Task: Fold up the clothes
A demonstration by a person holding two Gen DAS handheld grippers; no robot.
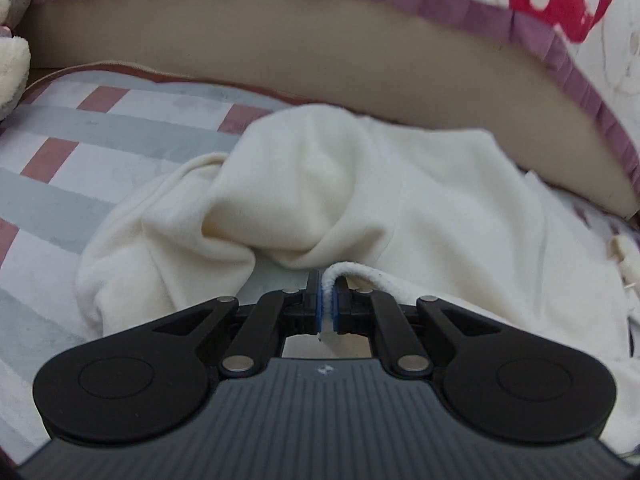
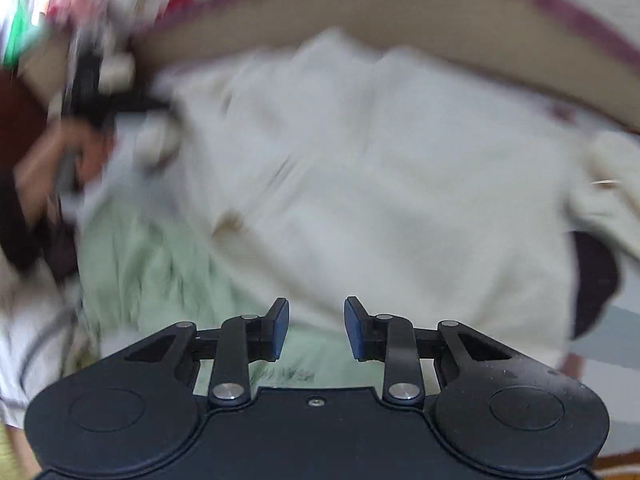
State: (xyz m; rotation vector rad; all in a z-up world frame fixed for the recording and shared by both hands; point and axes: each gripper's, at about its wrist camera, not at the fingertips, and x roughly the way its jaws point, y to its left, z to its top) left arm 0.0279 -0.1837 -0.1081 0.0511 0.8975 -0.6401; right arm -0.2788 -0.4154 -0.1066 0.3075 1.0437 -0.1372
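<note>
Fingers of the left gripper [image 1: 328, 304] are pressed together on a thick rolled hem of the cream-white fleece garment [image 1: 360, 192], the blue pads [image 1: 318, 308] squeezing the fabric edge between them. Ahead of these fingers the garment lies in soft, heaped folds, one bulky fold rising just beyond the tips and a flatter panel spreading to their right. To the left of the fingers the striped grey, white and pink bed cover [image 1: 80, 128] lies bare up to the garment's rumpled edge, giving open room on that side. Beyond the garment runs a tan padded headboard [image 1: 280, 40], with a purple-trimmed patterned quilt [image 1: 460, 4] hanging over its top, and a pale plush toy [image 1: 12, 68] sits far left.

Fingers of the right gripper [image 2: 316, 328] stand apart with a clear gap and nothing between them. Ahead of them the same garment [image 2: 380, 168] spreads wide, its near edge just beyond the tips. Under and left of these fingers lies a pale green cloth [image 2: 152, 264]. This view is blurred; far left a hand [image 2: 52, 160] holds the other black gripper.
</note>
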